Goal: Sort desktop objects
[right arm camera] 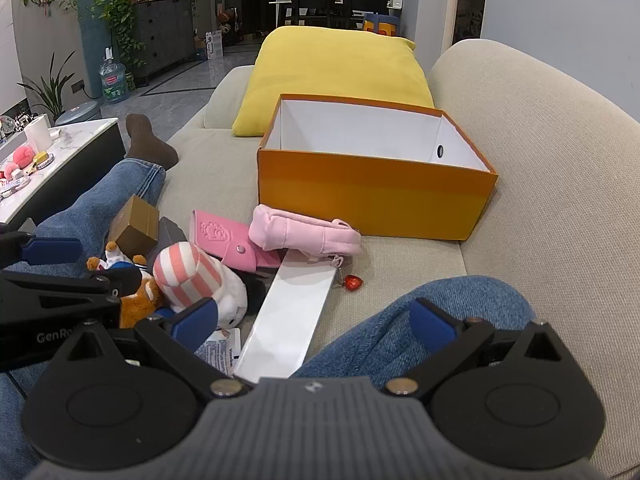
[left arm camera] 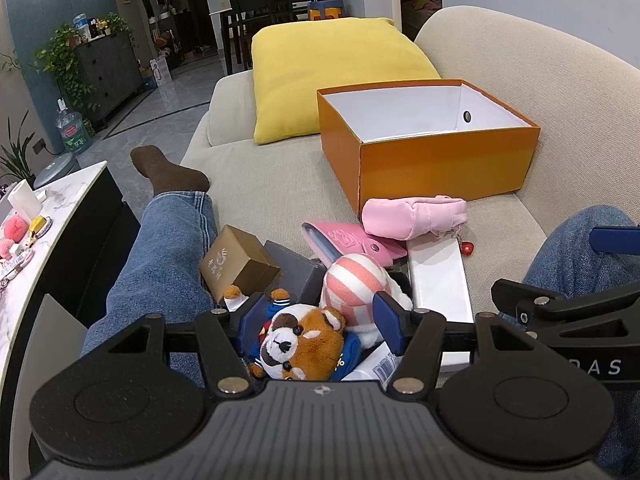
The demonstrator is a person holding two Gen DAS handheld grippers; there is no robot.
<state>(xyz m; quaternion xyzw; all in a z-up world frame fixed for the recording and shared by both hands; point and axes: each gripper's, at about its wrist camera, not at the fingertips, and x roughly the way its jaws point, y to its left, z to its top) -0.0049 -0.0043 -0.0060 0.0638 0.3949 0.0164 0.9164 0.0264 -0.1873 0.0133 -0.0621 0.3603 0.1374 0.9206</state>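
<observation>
occluded: grey box [left arm camera: 294,270] under toys | unreadable: label [right arm camera: 222,350], perhaps a packet

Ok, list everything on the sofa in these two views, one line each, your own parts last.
Box: one, orange, open, empty, mid-sofa.
Cushion: one, yellow, behind box.
Pouch: one, pink, before box.
Flat case: one, pink, left of pouch.
Heart charm: one, red, below pouch.
White box: one, long, by knee.
Brown box: one, against leg.
Grey box: one, beside brown box.
Striped plush: one, pink-white.
Raccoon plush: one, orange, blue shirt.
Left hand-held gripper: open around raccoon plush.
Right hand-held gripper: open, empty.
</observation>
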